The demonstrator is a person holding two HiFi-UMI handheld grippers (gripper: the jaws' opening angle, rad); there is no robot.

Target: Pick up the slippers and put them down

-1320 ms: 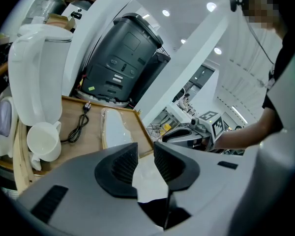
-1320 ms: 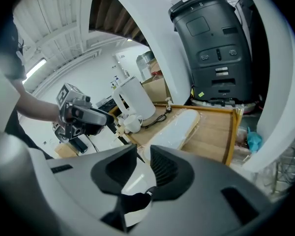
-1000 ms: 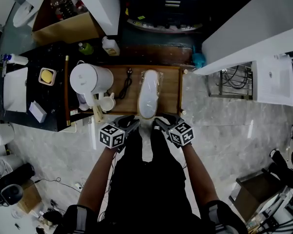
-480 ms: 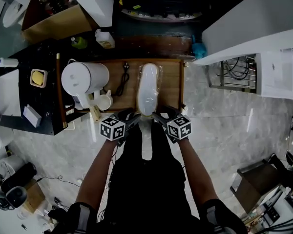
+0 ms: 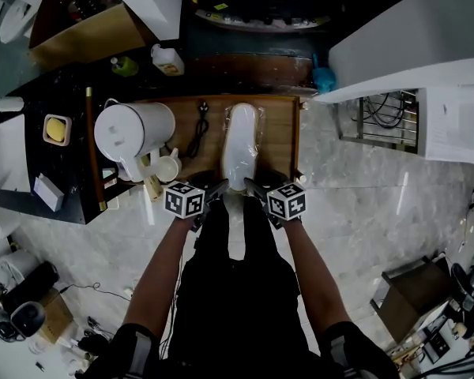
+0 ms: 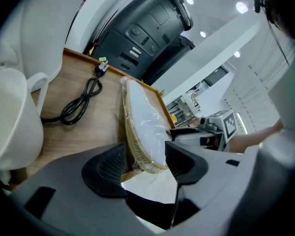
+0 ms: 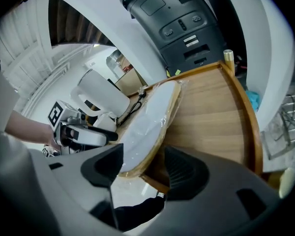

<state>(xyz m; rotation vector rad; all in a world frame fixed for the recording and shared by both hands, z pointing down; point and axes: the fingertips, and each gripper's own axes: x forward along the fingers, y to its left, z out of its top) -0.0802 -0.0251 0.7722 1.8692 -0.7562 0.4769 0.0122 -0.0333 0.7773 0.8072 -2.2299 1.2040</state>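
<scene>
On the light brown wooden tabletop with a raised rim, above a grey marble-pattern floor, I see the pair of white slippers with straw-coloured soles, wrapped together in clear, crinkled plastic. They lie in the middle of the wood, lengthwise from far to near, and the near end reaches the near edge. Left of them a thin black cable lies in a loose coil; further left stand a glossy white round kettle and a small white mug. My left gripper and right gripper are at the near end of the slippers, one on each side. Both have just been opening their jaws. The ribbed black pads now stand wide, with the slipper end between them but not pressed.
</scene>
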